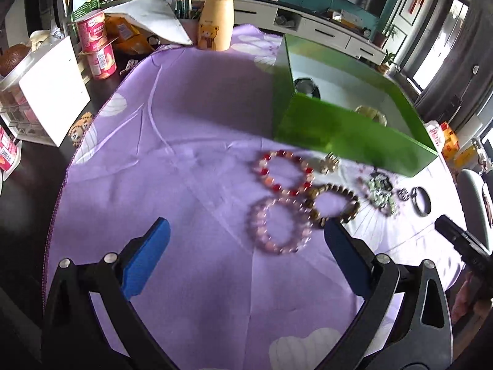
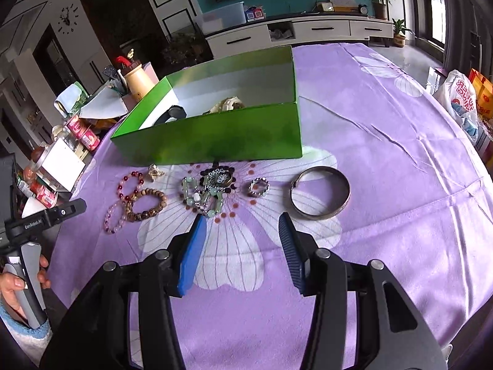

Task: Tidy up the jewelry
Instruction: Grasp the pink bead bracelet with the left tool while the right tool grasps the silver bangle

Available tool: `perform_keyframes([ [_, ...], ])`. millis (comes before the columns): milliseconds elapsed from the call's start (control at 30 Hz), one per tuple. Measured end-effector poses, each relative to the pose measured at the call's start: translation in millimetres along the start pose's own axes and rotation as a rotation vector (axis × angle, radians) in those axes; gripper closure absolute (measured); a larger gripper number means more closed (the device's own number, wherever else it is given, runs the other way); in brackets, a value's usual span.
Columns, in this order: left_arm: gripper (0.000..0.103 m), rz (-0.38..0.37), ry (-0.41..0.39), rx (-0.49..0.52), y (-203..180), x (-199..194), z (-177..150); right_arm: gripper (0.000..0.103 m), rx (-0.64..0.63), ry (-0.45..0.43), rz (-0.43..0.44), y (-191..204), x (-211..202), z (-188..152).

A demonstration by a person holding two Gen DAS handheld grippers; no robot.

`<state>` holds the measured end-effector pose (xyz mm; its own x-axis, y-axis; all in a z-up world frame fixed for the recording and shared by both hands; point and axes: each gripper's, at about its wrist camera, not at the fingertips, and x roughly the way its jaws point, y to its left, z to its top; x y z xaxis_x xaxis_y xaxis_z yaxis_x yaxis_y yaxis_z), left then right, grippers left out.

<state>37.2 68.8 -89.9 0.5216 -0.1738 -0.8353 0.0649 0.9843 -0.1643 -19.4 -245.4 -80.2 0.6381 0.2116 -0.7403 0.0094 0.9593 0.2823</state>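
A green box [image 1: 354, 135] [image 2: 215, 135] stands open on the purple cloth, with a black item [image 2: 175, 112] and a pale piece [image 2: 228, 103] inside. In front of it lie a red bead bracelet [image 1: 283, 172] [image 2: 131, 185], a pink bead bracelet [image 1: 279, 228] [image 2: 114, 217], a brown wooden bracelet [image 1: 334, 205] [image 2: 148, 203], a green bead tangle [image 2: 203, 194], a small ring [image 2: 258, 186] and a silver bangle [image 2: 320, 191] [image 1: 420, 200]. My left gripper [image 1: 246, 231] is open and empty, just short of the pink bracelet. My right gripper [image 2: 243, 222] is open and empty, near the green tangle.
A bear bottle [image 1: 215, 18], yoghurt cups [image 1: 95, 46], a white box [image 1: 52, 92] and papers crowd the far left table edge. A plastic bag [image 2: 462, 98] sits off the right side. The left gripper's handle [image 2: 40, 219] shows in the right wrist view.
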Motion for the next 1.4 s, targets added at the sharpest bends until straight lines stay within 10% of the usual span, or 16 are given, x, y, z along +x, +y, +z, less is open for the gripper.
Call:
perform_keyframes([
  [467,0.006,0.11,-0.011,0.079,-13.3,17.0,-6.1,0.054,-0.011,-0.007,-0.136,-17.5,17.9,-5.4],
  [1133,0.084,0.107,0.017,0.203,-38.0,38.2,-11.3,0.062,0.064,-0.051,-0.28,-66.4,30.6,16.2],
  [1400,0.094,0.063,0.017,0.206,-40.9,38.3,-11.8,0.082,0.022,-0.022,-0.329,-59.2,45.2,15.4],
])
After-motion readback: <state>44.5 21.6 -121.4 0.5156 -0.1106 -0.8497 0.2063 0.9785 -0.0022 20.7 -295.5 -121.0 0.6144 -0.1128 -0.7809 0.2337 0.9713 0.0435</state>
